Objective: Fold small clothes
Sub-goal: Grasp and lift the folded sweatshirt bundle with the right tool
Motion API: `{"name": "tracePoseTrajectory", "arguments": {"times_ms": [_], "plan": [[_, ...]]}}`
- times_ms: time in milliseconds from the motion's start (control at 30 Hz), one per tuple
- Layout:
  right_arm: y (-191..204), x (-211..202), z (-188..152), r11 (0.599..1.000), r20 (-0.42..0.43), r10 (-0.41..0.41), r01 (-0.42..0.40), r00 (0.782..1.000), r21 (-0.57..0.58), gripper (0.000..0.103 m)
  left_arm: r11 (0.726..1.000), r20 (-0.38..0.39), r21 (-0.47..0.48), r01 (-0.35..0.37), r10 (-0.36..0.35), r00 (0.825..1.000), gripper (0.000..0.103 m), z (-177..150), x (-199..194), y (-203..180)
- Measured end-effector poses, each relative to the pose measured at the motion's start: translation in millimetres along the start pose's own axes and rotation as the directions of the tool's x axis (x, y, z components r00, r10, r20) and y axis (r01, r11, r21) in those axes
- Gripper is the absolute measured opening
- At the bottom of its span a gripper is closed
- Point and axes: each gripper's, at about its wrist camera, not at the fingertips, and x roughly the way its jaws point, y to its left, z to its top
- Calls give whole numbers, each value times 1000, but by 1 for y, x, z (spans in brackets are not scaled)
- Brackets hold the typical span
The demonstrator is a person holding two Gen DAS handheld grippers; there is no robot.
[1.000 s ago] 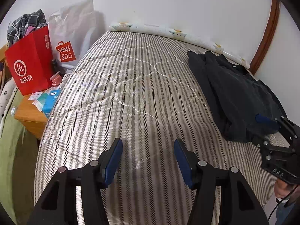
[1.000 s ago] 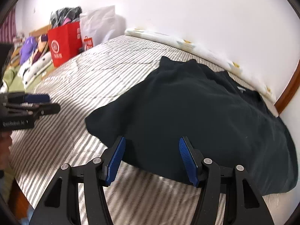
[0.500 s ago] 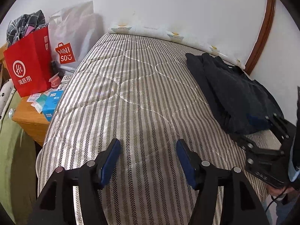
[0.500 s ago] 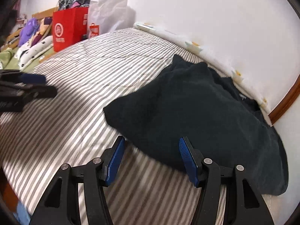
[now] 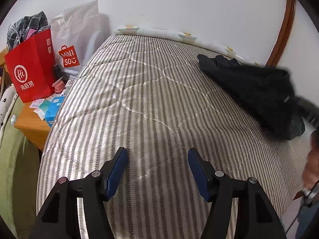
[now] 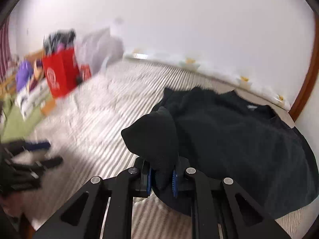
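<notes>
Home bedroom: striped mattress [image 5: 151, 103], bedside table [image 5: 31, 123], shopping bags [image 5: 31, 67].

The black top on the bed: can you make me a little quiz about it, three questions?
1. True or false: the right gripper is pinching a fold of the black top.
2. What lies between the left gripper's fingers? A) the black top B) a red bag C) nothing, only the striped mattress beneath
3. Fill in: the red bag stands off the bed's ____ side in the left wrist view.

Key:
1. True; its jaws are closing with cloth between the pads.
2. C
3. left
</notes>
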Motion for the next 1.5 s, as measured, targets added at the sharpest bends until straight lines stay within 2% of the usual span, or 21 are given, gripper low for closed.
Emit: {"name": "tracePoseTrajectory", "arguments": {"times_ms": [300, 500, 667, 767, 867, 933, 1000, 1067, 1167, 1333, 1400, 1467, 1500], "plan": [[-99, -48, 25, 972, 147, 34, -67, 989, 227, 14, 999, -27, 11, 33, -32, 999, 61, 10, 5, -40], [-170, -58, 3, 935, 165, 7, -66, 986, 349, 14, 995, -1, 45, 93, -93, 996, 61, 21, 3, -82], [-219, -51, -30, 899, 129, -26, -34, 991, 437, 14, 984, 0, 112, 141, -142, 990, 61, 24, 7, -126], [-251, -37, -61, 859, 77, -33, -11, 996, 512, 14, 972, -13, 156, 173, -173, 985, 61, 24, 14, -155], [-271, -26, -85, 826, 24, -21, 4, 999, 564, 15, 956, -36, 199, 216, -213, 976, 61, 25, 20, -185], [-283, -21, -98, 804, 10, 25, -26, 1000, 593, 17, 944, -47, 224, 242, -238, 970, 63, 26, 23, -202], [-288, -24, -100, 806, 14, 48, -47, 999, 591, 24, 932, -58, 245, 268, -261, 964, 66, 24, 25, -219], [-289, -29, -98, 821, 19, 24, -30, 1000, 571, 38, 919, -75, 260, 297, -288, 955, 68, 20, 29, -234], [-294, -29, -97, 832, 55, 51, -73, 997, 549, 46, 900, -113, 272, 340, -321, 940, 69, 11, 37, -253], [-303, -11, -94, 832, 34, 84, -89, 996, 548, 46, 883, -143, 308, 354, -325, 935, 69, -1, 49, -286], [-304, -5, -94, 837, 27, 81, -82, 996, 541, 44, 884, -138, 315, 346, -318, 938, 69, 0, 54, -295], [-304, 1, -95, 849, 6, 59, -54, 998, 526, 25, 891, -114, 320, 323, -302, 947, 69, 4, 61, -303], [-304, 6, -95, 857, -11, 63, -49, 998, 513, 23, 895, -107, 318, 314, -295, 950, 69, 6, 62, -306]]}}
